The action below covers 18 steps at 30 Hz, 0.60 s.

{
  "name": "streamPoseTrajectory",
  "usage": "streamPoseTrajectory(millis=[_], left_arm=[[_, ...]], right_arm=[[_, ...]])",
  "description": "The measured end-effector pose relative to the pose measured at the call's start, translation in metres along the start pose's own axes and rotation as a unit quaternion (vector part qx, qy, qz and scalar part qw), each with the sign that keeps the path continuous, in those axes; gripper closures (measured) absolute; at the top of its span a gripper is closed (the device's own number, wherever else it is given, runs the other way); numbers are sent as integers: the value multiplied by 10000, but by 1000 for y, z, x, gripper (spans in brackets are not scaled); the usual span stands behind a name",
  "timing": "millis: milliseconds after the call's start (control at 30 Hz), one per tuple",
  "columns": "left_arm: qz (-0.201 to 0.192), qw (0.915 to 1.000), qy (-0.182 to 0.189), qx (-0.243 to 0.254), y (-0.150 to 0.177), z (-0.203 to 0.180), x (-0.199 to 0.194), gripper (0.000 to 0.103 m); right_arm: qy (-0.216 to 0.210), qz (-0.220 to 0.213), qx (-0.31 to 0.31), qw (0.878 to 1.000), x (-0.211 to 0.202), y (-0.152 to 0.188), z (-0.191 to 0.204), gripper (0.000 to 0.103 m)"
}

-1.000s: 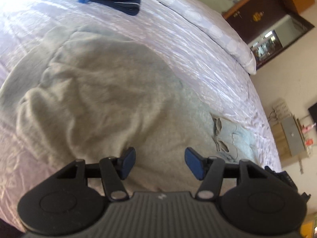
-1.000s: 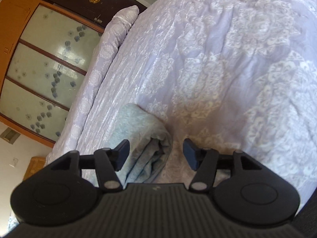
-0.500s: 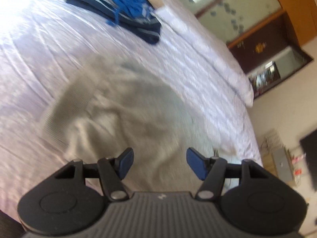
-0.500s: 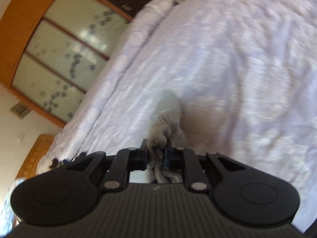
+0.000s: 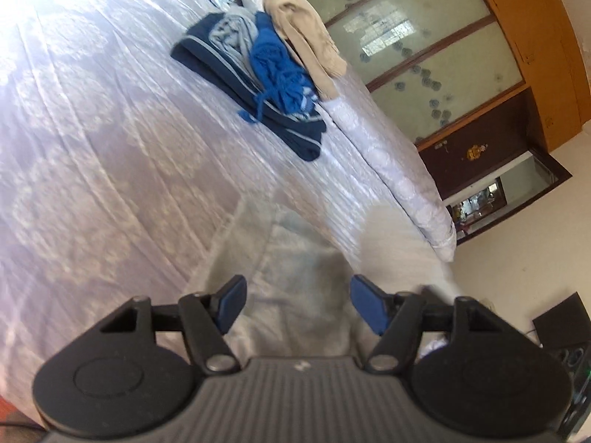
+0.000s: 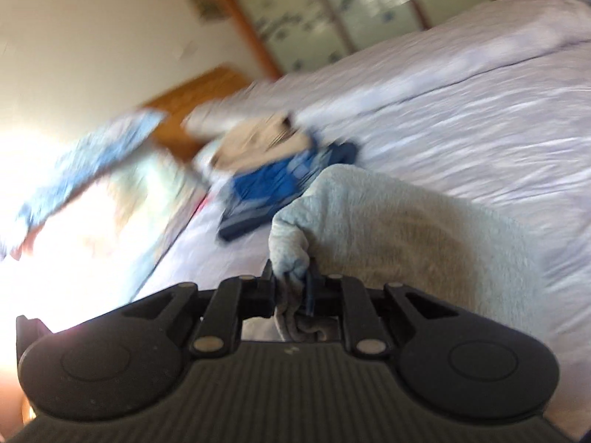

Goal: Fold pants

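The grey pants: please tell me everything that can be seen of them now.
The grey pants look like soft, fleecy knit, pale grey with a warmer tone in shadow. The right hand-held gripper is shut on a bunched fold of them, and the cloth drapes from that grip toward the lilac bedspread. In the left wrist view the cloth is blurred and lies between the fingers of the left hand-held gripper, whose jaws are opening and do not press on it.

No readable text, labels, brands or numbers in either view.
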State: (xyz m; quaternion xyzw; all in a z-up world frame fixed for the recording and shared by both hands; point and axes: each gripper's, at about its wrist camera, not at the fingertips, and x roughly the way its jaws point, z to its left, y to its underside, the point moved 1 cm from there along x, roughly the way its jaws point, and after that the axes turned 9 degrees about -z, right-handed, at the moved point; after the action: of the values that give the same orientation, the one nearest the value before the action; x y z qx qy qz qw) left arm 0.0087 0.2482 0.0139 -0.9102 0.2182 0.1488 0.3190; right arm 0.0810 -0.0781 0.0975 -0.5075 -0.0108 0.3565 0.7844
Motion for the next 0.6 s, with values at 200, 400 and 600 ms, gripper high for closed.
streamPoseTrajectory(millis=[200, 400, 600], left_arm=[[-33, 9995, -160, -283, -4, 27, -3, 36], [104, 9998, -111, -153, 1, 20, 6, 33], [211, 9976, -390, 525, 15, -8, 22, 32]], right_arm=[[-278, 1122, -909, 9891, 58, 66, 44, 77], [-995, 1401, -1060, 9794, 31, 66, 48, 54], [-233, 130, -806, 9964, -71, 18, -7, 50]])
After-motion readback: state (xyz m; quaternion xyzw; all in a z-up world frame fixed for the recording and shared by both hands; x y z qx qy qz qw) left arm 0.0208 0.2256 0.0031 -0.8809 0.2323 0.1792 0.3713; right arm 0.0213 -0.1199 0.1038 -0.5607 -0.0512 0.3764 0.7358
